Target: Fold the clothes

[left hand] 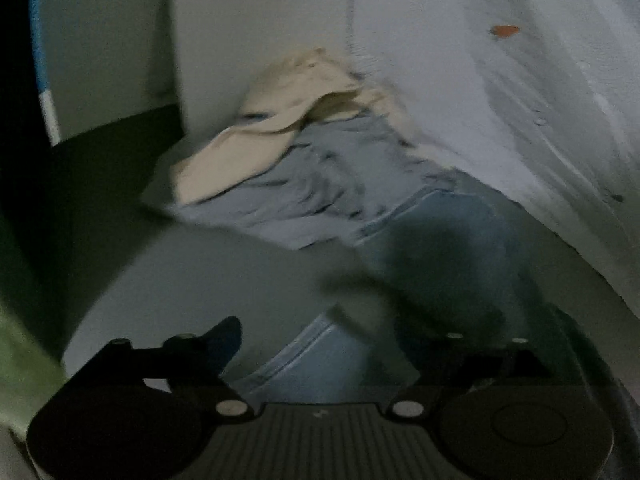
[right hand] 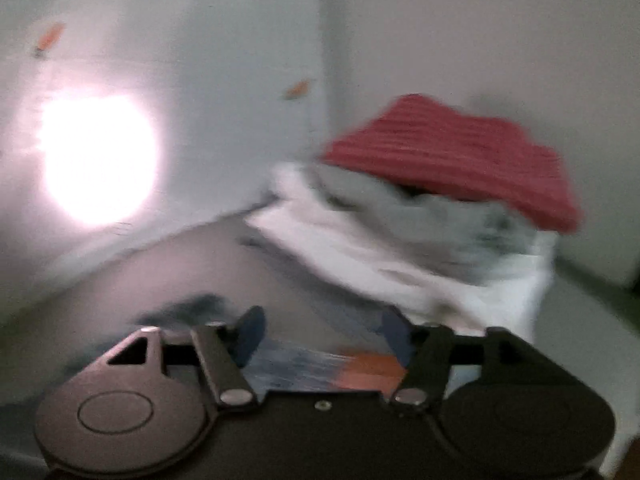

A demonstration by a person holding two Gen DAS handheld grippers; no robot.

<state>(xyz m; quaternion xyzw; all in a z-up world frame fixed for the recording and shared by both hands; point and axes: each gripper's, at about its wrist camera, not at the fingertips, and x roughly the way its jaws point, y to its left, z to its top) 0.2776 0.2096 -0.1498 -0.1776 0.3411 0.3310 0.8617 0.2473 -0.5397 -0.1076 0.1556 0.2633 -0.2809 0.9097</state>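
In the left wrist view a pair of light blue jeans [left hand: 360, 200] lies across the table towards the corner, with a cream garment [left hand: 280, 128] on its far end. My left gripper [left hand: 320, 340] is open above the near part of the jeans, empty. In the right wrist view a pile of clothes stands ahead at the right: a red ribbed garment [right hand: 452, 156] on top of grey [right hand: 436, 216] and white [right hand: 360, 248] ones. My right gripper [right hand: 324, 336] is open just above blue and orange cloth [right hand: 320, 368] between its fingers; whether it touches is unclear. Both views are blurred.
White walls meet in a corner behind the clothes [left hand: 260, 40]. A bright light patch [right hand: 96, 160] glares on the left wall. A green cloth edge [left hand: 20, 360] shows at the far left. The grey table top [right hand: 200, 264] lies before the pile.
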